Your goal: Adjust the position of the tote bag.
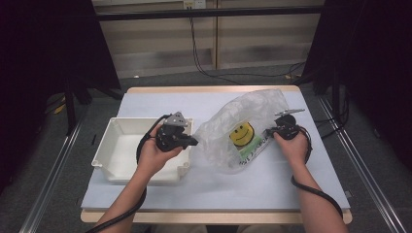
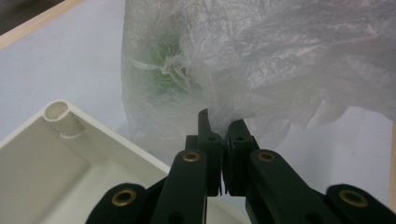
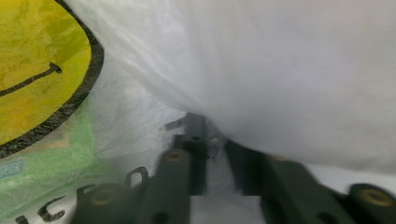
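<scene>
Pale tabletop [image 1: 272, 179] carries a plastic bag [image 1: 243, 121] right of centre, beside a white bin [image 1: 114, 145]. Left gripper [image 1: 193, 141] fingers pinch its left edge; right gripper [image 1: 270, 132] fingers pinch film at its right. Likely next: spreading the mouth, gently.

The right gripper view is blurred; my right gripper [image 3: 217, 140] has its jaws half buried under a fold of the plastic bag [image 3: 261, 70]. The smiley print [image 3: 37, 70] is cut off by the frame edge, and the lettering below it is unreadable. In the left gripper view, the green contents [image 2: 161, 70] show as a smear through the film, and the white bin [image 2: 70, 154] runs off the frame.
</scene>
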Demonstrator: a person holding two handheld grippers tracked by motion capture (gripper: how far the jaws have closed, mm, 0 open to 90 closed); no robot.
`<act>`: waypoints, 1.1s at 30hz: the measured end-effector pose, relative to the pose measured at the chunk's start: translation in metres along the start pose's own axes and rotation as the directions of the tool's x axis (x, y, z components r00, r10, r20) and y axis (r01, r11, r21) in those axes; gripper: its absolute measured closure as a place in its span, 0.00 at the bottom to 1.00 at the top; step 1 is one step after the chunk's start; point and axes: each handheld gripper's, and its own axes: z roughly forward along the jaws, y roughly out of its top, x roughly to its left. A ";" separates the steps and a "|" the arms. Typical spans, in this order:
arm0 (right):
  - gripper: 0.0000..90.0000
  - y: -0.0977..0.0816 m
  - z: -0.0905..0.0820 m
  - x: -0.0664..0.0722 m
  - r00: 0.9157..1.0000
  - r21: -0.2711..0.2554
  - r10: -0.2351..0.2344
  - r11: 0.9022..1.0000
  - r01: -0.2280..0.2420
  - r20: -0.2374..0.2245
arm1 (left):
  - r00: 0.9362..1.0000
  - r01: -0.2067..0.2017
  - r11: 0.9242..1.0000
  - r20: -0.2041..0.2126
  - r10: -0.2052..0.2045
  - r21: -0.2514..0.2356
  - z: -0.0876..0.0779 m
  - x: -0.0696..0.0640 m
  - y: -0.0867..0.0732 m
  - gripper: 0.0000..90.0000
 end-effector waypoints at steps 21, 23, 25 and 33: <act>1.00 -0.046 -0.061 0.036 0.994 -0.089 -0.011 0.996 0.002 -0.105 | 0.998 0.043 0.999 -0.036 -0.044 -0.010 0.014 0.022 0.003 0.98; 1.00 -0.051 -0.065 0.040 0.994 -0.079 -0.035 0.997 0.027 -0.100 | 0.998 0.045 0.999 -0.040 -0.045 -0.003 0.014 0.023 0.004 0.98; 1.00 -0.057 -0.067 0.042 0.994 -0.069 -0.034 0.997 0.026 -0.108 | 0.998 0.051 0.999 -0.045 -0.051 -0.009 0.017 0.028 0.007 0.98; 1.00 -0.075 -0.080 0.048 0.993 -0.058 -0.022 0.998 0.015 -0.118 | 0.997 0.065 0.998 -0.052 -0.064 0.003 0.031 0.042 0.018 0.98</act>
